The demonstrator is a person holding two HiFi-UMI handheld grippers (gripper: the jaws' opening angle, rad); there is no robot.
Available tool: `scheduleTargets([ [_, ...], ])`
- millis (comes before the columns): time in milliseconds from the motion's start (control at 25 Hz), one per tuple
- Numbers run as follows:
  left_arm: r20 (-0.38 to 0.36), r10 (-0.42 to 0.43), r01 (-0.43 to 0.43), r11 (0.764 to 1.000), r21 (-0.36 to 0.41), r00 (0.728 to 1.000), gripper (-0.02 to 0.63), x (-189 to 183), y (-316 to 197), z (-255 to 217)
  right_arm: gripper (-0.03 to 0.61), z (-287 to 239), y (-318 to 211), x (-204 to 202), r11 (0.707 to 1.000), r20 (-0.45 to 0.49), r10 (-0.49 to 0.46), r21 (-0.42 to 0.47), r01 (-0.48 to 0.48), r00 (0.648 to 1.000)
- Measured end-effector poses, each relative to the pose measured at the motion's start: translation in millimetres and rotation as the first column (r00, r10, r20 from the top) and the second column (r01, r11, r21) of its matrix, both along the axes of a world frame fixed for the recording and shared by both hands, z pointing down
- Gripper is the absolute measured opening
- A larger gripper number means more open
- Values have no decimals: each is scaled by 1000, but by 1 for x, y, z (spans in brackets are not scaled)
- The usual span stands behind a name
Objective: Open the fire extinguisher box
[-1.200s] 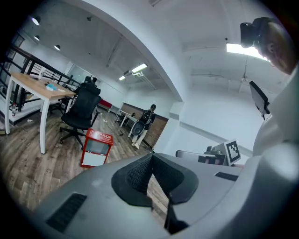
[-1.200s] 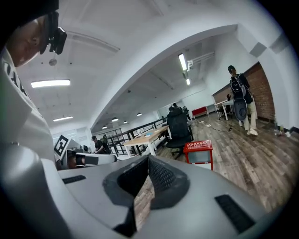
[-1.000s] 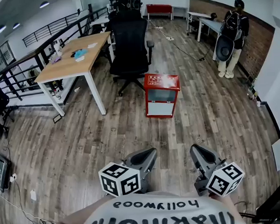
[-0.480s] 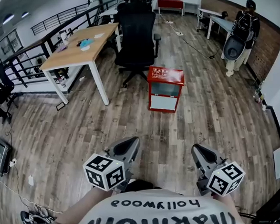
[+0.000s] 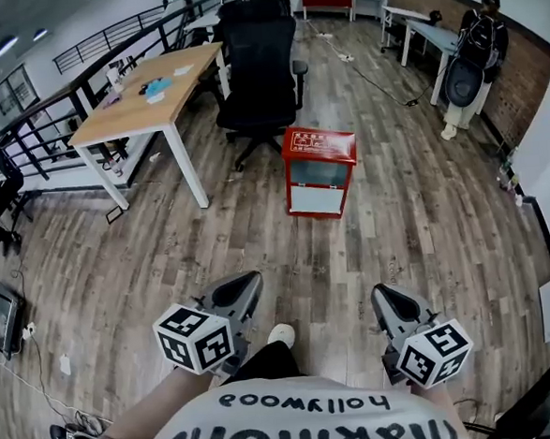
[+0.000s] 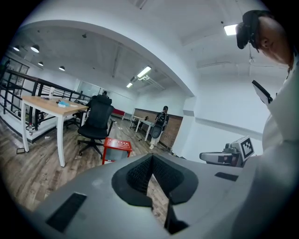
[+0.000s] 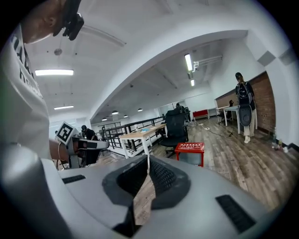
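Observation:
The red fire extinguisher box (image 5: 318, 171) stands on the wooden floor ahead of me, its glass front facing me and its door closed. It also shows small in the left gripper view as a red box (image 6: 116, 149) and in the right gripper view as a red box (image 7: 189, 152). My left gripper (image 5: 247, 282) is held low near my body, shut and empty, well short of the box. My right gripper (image 5: 379, 293) is beside it, also shut with nothing in it. In each gripper view the jaws meet at the tip.
A black office chair (image 5: 259, 69) stands just behind the box, and a wooden table (image 5: 145, 103) is to its left. A railing (image 5: 34, 137) runs along the left. A person (image 5: 470, 59) stands at the far right by a brick wall. My shoe (image 5: 280, 334) shows between the grippers.
The box has drawn slightly nearer in the head view. My left gripper has dropped lower and leftward; a shoe now shows between the grippers. Both grippers stay shut.

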State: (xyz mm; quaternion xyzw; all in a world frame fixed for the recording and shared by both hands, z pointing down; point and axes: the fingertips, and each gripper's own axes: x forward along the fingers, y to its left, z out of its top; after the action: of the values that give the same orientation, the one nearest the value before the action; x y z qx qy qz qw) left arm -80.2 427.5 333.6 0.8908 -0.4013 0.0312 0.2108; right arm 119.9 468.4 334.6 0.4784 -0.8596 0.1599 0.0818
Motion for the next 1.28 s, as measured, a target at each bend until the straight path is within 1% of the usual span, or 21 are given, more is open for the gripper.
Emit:
scheduleTargets([
  [160, -1, 9, -9, 1000, -7, 1000, 6, 1, -29, 7, 14, 7, -18, 2, 1000, -6, 17, -14, -17, 1000],
  [240, -1, 20, -20, 1000, -16, 1000, 6, 0, -43, 10, 14, 6, -31, 2, 999, 9, 32, -11, -32, 999],
  [320, -2, 27, -27, 999, -21, 1000, 6, -3, -60, 11, 14, 6, -48, -2, 999, 26, 37, -19, -37, 999],
  [440, -4, 26, -26, 999, -37, 1000, 6, -12, -88, 13, 14, 8, -73, -13, 999, 25, 35, -38, -34, 999],
  [600, -2, 42, -42, 998, -50, 999, 6, -23, -124, 16, 14, 9, -109, -29, 999, -19, 32, -38, -33, 999],
  [880, -1, 84, -84, 996, -30, 996, 6, -32, -185, 11, 14, 8, -170, -47, 997, -85, 55, -43, -59, 995],
  [1160, -4, 101, -101, 994, -33, 995, 6, -45, -227, 16, 14, 8, -218, -60, 996, -76, 75, -51, -79, 994],
  [1280, -2, 106, -106, 994, -34, 994, 6, -51, -242, 20, 14, 10, -236, -71, 997, -85, 66, -45, -70, 994],
])
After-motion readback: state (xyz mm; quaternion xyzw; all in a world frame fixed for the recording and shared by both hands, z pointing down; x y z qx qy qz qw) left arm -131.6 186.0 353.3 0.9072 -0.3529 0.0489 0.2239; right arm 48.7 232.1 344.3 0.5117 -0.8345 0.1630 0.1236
